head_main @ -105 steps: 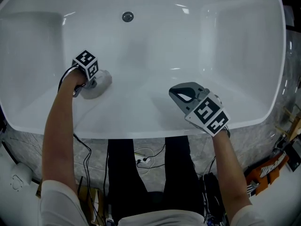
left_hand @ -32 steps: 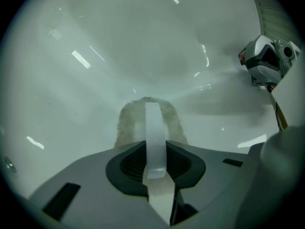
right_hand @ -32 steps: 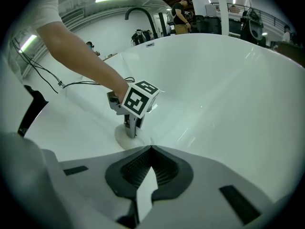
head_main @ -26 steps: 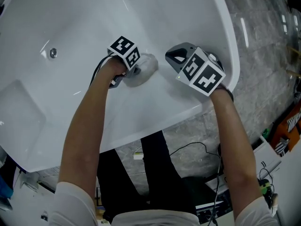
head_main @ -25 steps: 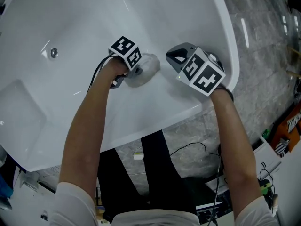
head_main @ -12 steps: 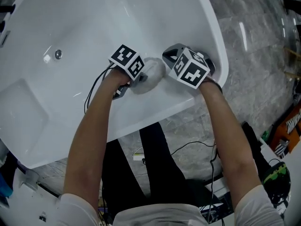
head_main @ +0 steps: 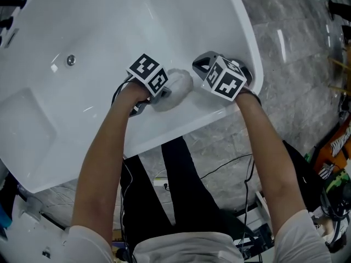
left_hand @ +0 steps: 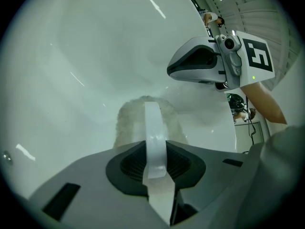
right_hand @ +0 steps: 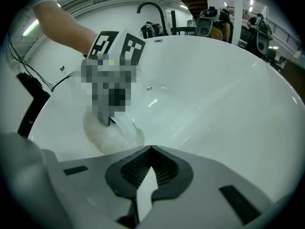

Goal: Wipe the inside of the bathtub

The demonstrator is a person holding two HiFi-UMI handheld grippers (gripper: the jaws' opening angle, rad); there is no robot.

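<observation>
We held the fluffy white wiping cloth [head_main: 178, 82] pinched in the closed jaws of the left gripper [head_main: 163, 92], pressed against the sloping inner wall of the glossy white bathtub [head_main: 109, 26]; the right gripper [head_main: 204, 66] hovered just beside it, jaws pressed together on nothing; no dirt or streaks showed, so how much was already wiped we could not tell; we judged the wiping mid-course, this end in hand.
</observation>
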